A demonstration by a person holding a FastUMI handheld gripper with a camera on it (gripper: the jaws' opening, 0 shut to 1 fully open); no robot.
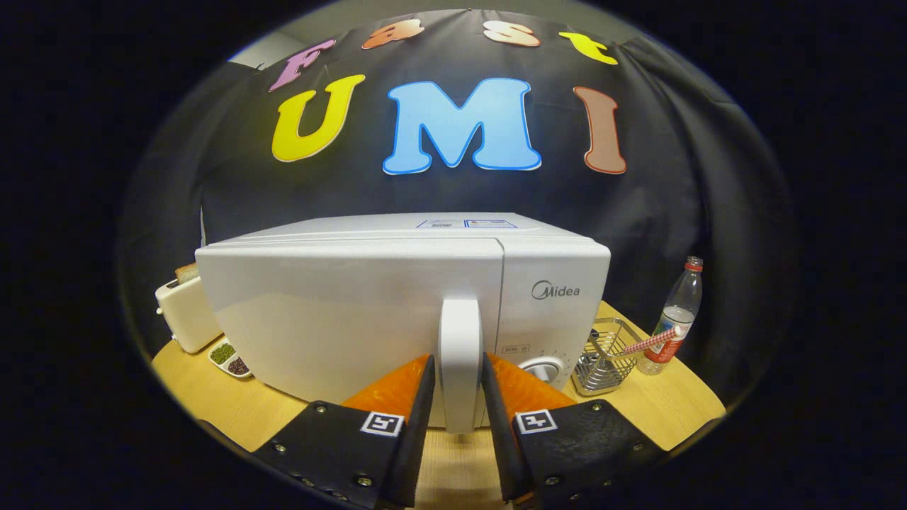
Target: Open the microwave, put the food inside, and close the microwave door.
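The gripper (459,386) pinches the vertical handle (460,354) of the microwave (397,312), both fingers pressed on its sides. The door (340,319) looks shut or barely ajar, so opening is in hand; next, probably a pull toward the near side, swinging left.

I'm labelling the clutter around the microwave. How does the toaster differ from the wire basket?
The toaster is a solid, closed white box; the wire basket is open metal mesh. The toaster holds bread and stands left of the microwave, the basket right. Both rest on the wooden table. The gripper fingers flank the door handle.
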